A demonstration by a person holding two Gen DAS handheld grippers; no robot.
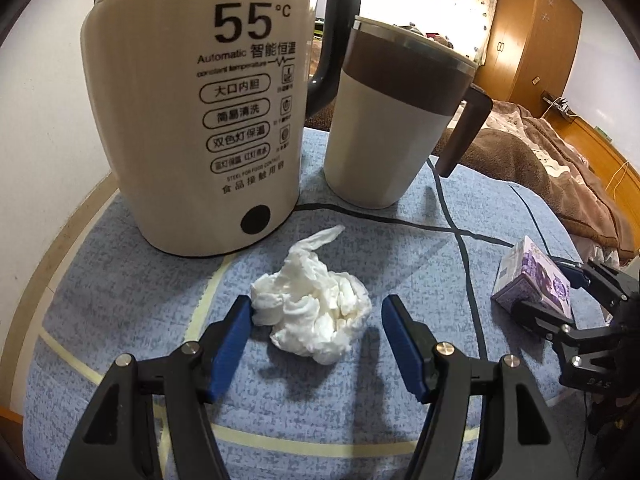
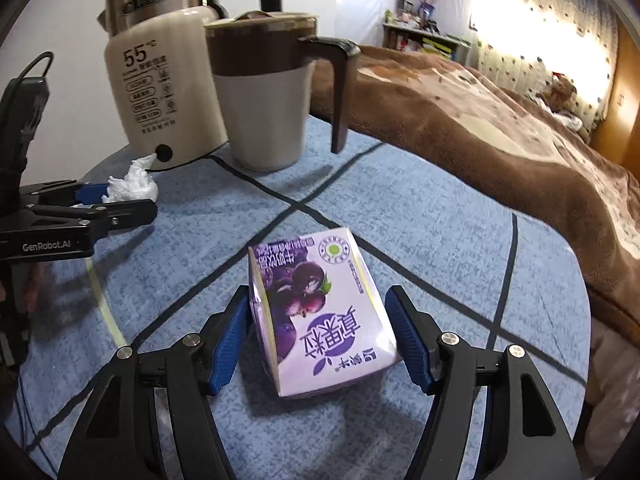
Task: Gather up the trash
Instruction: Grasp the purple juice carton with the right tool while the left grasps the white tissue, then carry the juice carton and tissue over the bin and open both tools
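A: Left tongs (image 1: 316, 316) — state?

B: Spread about halfway, one blue pad on each side of the crumpled white tissue (image 1: 310, 308). The left pad is just touching the wad's edge; the right pad stands clear of it. Nothing gripped. The tissue lies on the tabletop (image 1: 120, 280), which has a blue cloth with pale and dark lines, just in front of the cream kettle (image 1: 196, 112).

A: Right tongs (image 2: 318, 332)?

B: Wide apart, astride the purple drink carton (image 2: 320, 320). The carton lies on its side on the cloth, printed grape face up. The left pad is at or very near the carton's edge; a gap shows on the right side. No squeeze visible, so the carton is not held.

A: Relative layout?

B: From the right wrist view the tissue (image 2: 130, 186) sits by the kettle's base (image 2: 168, 92), with the left tongs' fingers (image 2: 100, 200) around it. The carton (image 1: 532, 284) is well to the right of the tissue in the left wrist view. A brown-and-white lidded mug (image 1: 396, 120) stands beside the kettle, apart from both items. A black cord (image 1: 460, 248) runs across the cloth between tissue and carton. A bed with a brown blanket (image 2: 480, 132) lies behind the tabletop.
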